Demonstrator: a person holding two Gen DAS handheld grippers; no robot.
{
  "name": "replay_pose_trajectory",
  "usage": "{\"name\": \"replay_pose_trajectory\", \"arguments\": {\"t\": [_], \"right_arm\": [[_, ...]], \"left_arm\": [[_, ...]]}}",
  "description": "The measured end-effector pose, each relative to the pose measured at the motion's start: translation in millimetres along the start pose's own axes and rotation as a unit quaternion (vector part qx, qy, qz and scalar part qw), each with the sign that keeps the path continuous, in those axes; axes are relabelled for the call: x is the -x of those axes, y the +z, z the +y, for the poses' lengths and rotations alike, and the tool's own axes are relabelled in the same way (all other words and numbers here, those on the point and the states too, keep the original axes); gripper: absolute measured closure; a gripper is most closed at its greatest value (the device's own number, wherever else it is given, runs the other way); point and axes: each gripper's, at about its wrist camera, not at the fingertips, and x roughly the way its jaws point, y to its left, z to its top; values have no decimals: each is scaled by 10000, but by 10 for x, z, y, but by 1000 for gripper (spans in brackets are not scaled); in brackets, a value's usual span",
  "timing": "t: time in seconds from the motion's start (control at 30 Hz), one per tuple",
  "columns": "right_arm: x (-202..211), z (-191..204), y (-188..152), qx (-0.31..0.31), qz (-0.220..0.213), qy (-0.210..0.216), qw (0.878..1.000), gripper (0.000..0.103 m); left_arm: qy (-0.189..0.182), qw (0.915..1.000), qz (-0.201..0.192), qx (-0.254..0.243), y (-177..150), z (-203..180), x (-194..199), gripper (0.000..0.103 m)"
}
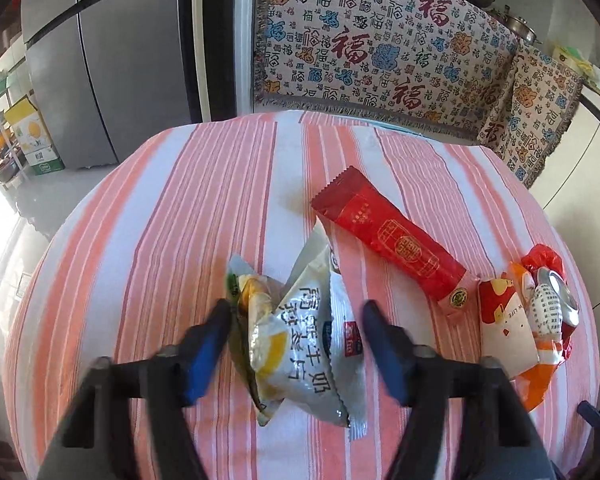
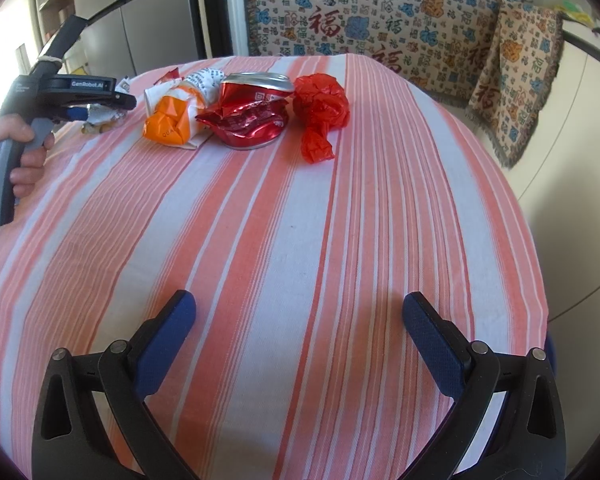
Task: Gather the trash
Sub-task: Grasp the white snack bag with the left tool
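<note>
Jaws of the left gripper [image 1: 296, 328] are standing partly open around the crumpled snack wrappers [image 1: 296, 344]; left pad touching, right pad apart, nothing gripped. Right gripper [image 2: 300, 332] is hovering wide open, empty, over bare striped tablecloth [image 2: 284, 240]. Risk: slick foil may be squirting out sideways. Red sachet [image 1: 392, 248] and crushed can [image 2: 256, 112] are lying right; near cloth is offering free room.

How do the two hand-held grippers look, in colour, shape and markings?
Both grippers, the left gripper and the right gripper, have black curved finger arms with silver rivets and blue textured pads. In the right wrist view, the left one shows a grey pistol handle and a black body marked GenRobot.AI.
</note>
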Motion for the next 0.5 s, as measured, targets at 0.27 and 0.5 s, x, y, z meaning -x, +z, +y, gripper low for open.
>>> {"name": "replay_pose_trajectory", "arguments": {"t": [0.27, 0.5], "right_arm": [[-1, -3, -1, 2, -6, -1, 10000, 1], [-1, -3, -2, 1, -9, -1, 10000, 1]], "left_arm": [[-317, 9989, -144, -314, -373, -38, 485, 70], [-702, 9933, 75, -914, -1104, -360, 941, 70]]}}
